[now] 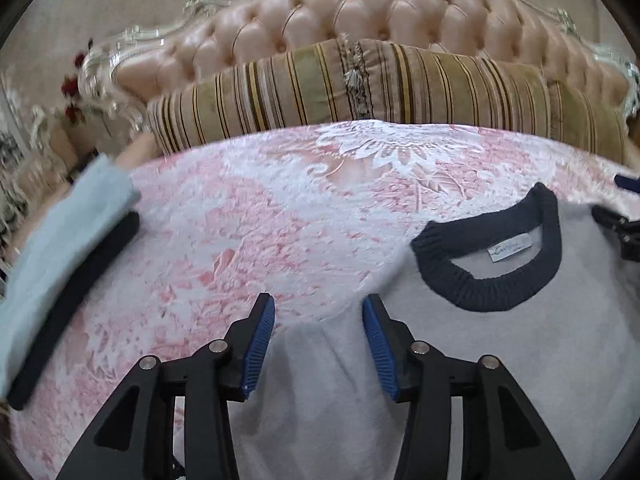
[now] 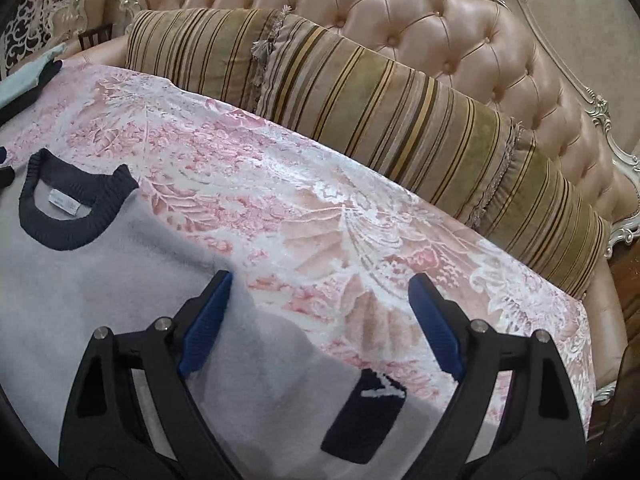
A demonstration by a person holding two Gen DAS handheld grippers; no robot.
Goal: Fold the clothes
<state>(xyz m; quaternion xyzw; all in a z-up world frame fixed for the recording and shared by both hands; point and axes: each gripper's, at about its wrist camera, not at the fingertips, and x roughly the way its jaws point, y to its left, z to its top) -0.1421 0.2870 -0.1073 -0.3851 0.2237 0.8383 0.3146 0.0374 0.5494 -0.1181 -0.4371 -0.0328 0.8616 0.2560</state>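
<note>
Grey sweater (image 1: 460, 352) lies flat on the pink-and-white floral blanket (image 1: 248, 232), neck end toward the sofa back. Fabric is soft, pale grey, w/ a ribbed navy collar (image 1: 492, 276) and a small white label (image 1: 510, 249) inside the neck. In the right wrist view the same sweater (image 2: 92, 280) fills the lower left; collar (image 2: 72, 208) at approx 10 o'clock, and a navy cuff (image 2: 362, 420) w/ a white mark sits at approx 5 o'clock, folded over the grey body. A few soft creases near the shoulder, otherwise smooth.

Left gripper (image 1: 318, 320): jaws moderately apart, blue pads either side of the sweater's shoulder edge, nothing pinched between them. Can't tell whether the tips touch the cloth.

Right gripper (image 2: 320, 300): jaws spread wide, left pad over the grey fabric's edge, right pad over bare blanket; holds nothing.

At 9 o'clock in the left view, a light blue garment (image 1: 52, 248) w/ a dark band (image 1: 76, 304) lies on the blanket, well apart from the sweater. Behind, at 12 o'clock, striped olive-gold cushions (image 1: 360, 88) lean on the tufted pink sofa back (image 1: 360, 12) w/ its carved pale frame.
</note>
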